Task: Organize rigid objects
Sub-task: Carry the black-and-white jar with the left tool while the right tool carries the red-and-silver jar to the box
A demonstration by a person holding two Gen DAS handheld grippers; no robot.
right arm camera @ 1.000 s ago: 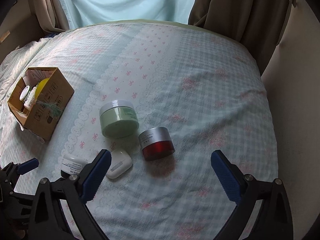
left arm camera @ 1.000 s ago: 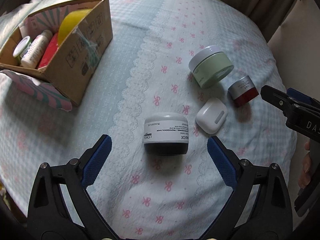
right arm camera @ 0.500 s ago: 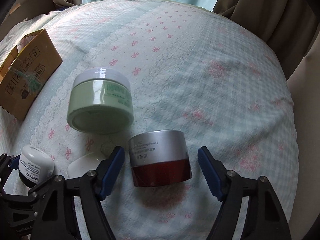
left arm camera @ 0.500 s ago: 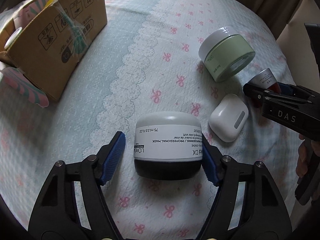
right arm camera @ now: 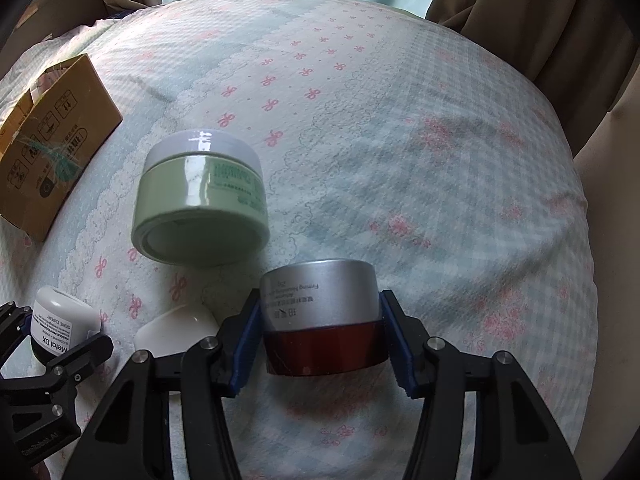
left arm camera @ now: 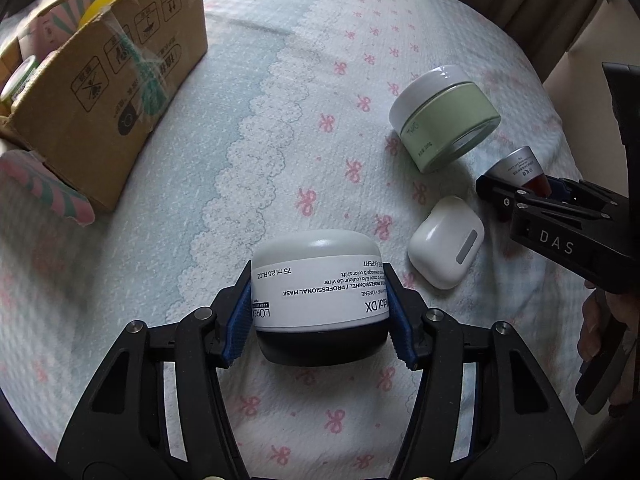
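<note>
Jaws of both grippers have just been closing, each w/ a jar between them. Left gripper (left arm camera: 320, 314): blue pads (left arm camera: 239, 326) now flat against both sides of the white jar (left arm camera: 318, 280), clamped on its labelled wall just above the dark base; a sec ago the pads stood wide, jar well ahead of them and untouched. Right gripper (right arm camera: 322, 338): pads against both sides of the red jar (right arm camera: 322, 320), around the seam where silver lid meets red base; a sec ago this jar sat far ahead, jaws wide. Both jars appear to rest on the bedspread (left arm camera: 280, 100), not lifted yet.

Rel. to left jaws: earbud case (left arm camera: 446, 246) just to the right and slightly ahead, apart from the white jar. Green jar (left arm camera: 446, 116) further ahead-right, lying tilted. Cardboard box (left arm camera: 112, 80) far ahead-left, well apart; already holds a yellow item and a bottle or two, contents mostly hidden. Rel. to right jaws: green jar ahead-left, near the red jar but not touching; earbud case just left of the left finger, partly hidden.

Judgement: approach done, grasp step prob. complete on both sides. Next = lift both and carry to the box, presumably the collection point. Risk: smooth round walls, could slip or rotate in the pads. Green jar + case remain for later.
</note>
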